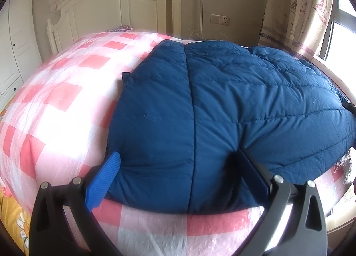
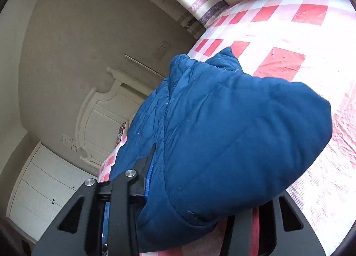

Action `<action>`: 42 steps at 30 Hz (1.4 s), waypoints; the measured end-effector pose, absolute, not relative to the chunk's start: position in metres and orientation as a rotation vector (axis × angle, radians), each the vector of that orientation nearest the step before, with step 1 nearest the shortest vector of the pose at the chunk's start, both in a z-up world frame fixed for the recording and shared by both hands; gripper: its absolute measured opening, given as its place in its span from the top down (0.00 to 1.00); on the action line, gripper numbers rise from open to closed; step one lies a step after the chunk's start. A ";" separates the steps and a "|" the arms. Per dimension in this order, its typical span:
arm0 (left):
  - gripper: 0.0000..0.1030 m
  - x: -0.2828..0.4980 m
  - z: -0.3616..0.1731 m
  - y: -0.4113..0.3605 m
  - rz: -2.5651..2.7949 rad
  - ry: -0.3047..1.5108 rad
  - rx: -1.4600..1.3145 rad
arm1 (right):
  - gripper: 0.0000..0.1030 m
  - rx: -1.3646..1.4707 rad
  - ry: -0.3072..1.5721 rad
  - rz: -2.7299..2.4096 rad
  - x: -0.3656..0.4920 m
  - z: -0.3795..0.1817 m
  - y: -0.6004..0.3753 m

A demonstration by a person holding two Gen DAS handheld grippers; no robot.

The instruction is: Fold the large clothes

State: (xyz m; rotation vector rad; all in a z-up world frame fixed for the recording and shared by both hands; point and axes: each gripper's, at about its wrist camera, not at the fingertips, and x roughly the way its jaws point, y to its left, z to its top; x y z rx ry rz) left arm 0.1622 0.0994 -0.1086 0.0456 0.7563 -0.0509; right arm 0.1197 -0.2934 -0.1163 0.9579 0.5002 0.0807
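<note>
My left gripper (image 1: 178,160) had its fingers spread wide around the near edge of the puffy navy quilted jacket (image 1: 222,100), which lay on the bed's pink-and-white checked cover (image 1: 55,100). My right gripper (image 2: 200,189) seemed clamped on a lifted fold of that jacket (image 2: 233,133), though fabric hid one finger.

One blue quilted jacket (image 1: 222,104), one checked bedspread (image 1: 55,104), one white headboard (image 1: 106,9), two grippers: left gripper (image 1: 178,167), right gripper (image 2: 200,189).
</note>
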 end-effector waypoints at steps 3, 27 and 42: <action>0.03 0.166 -0.086 0.089 -0.054 0.797 0.055 | 0.63 0.870 0.451 0.102 0.094 -0.105 -0.288; 0.05 0.279 -0.046 -0.054 -0.184 0.849 0.212 | 0.63 0.739 0.462 0.123 0.048 -0.098 -0.302; 0.04 0.104 -0.104 -0.022 -0.345 0.607 0.282 | 0.63 0.507 0.443 -0.026 0.062 -0.049 -0.259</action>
